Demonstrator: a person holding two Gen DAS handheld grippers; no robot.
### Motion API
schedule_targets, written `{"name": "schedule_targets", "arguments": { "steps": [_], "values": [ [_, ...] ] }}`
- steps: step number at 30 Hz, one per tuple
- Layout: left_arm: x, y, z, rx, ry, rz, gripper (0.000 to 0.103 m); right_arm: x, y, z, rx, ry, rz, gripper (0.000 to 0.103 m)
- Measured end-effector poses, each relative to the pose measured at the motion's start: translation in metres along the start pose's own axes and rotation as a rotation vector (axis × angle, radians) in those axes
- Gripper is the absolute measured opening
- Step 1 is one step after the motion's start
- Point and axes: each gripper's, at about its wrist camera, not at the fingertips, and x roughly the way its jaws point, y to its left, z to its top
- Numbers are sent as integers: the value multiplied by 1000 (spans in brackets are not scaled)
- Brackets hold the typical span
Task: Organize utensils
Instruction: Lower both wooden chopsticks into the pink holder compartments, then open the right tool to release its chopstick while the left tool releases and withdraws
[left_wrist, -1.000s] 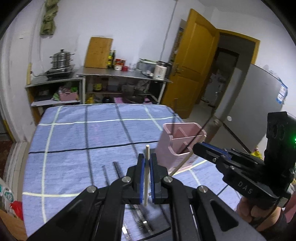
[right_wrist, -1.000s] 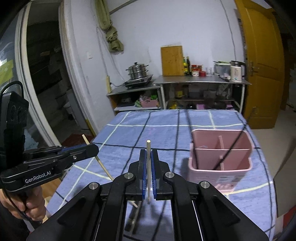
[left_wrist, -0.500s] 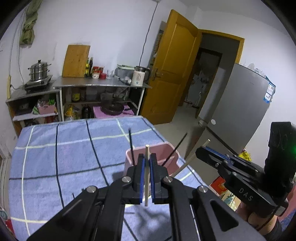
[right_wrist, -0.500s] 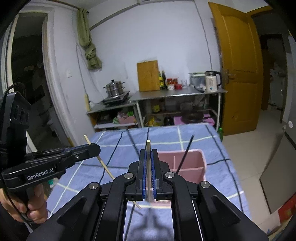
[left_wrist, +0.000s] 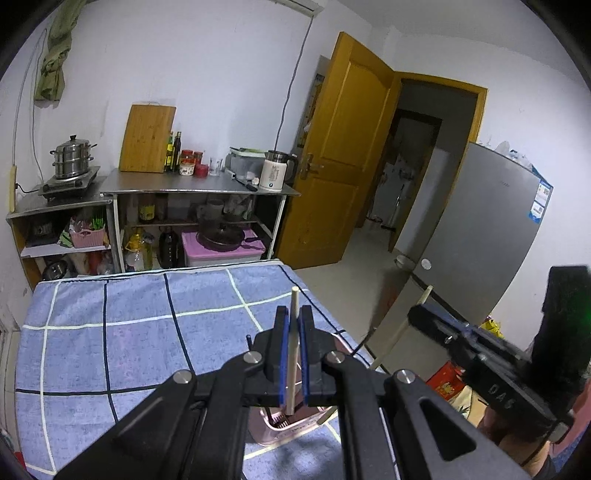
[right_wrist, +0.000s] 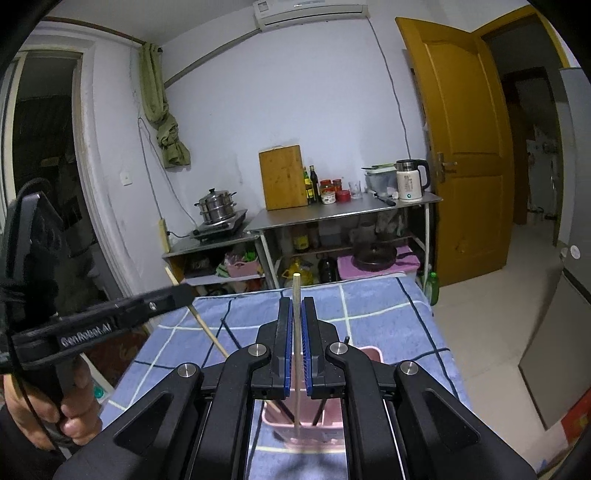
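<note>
A pink utensil holder (right_wrist: 360, 354) containing dark chopsticks (right_wrist: 320, 411) is seen; each gripper's jaws are clamped on a wooden chopstick (right_wrist: 296, 343).

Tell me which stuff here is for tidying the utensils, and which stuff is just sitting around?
For the job:
- pale chopstick in the left tongs
- pale chopstick in the right tongs
- pink holder

Just sitting around:
- steamer pot
- cutting board
- kettle
- frying pan

Pink utensil holder (left_wrist: 291, 428) mostly hidden behind left claw (left_wrist: 290, 354).
</note>
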Motion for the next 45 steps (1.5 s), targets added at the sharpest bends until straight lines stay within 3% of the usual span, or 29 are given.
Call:
{"name": "schedule_targets", "arguments": {
  "steps": [8,23,31,36,42,45],
  "values": [
    [18,12,-8,-14,22,-2,6,15,-3,2,-6,-5,2,5],
    [52,22,-62,-11,101,4,6,54,-22,-67,28,116,-20,5],
    [60,26,-82,-15,147,7,6,65,-28,-88,38,185,-35,5],
    [52,27,-84,-27,136,3,8,60,-31,-90,42,196,-48,5],
    [28,25,-81,-20,88,-8,19,41,-27,-84,29,156,-70,25],
    [12,26,-83,-18,55,-4,23,29,-24,-82,33,138,-65,27]
  ]
}}
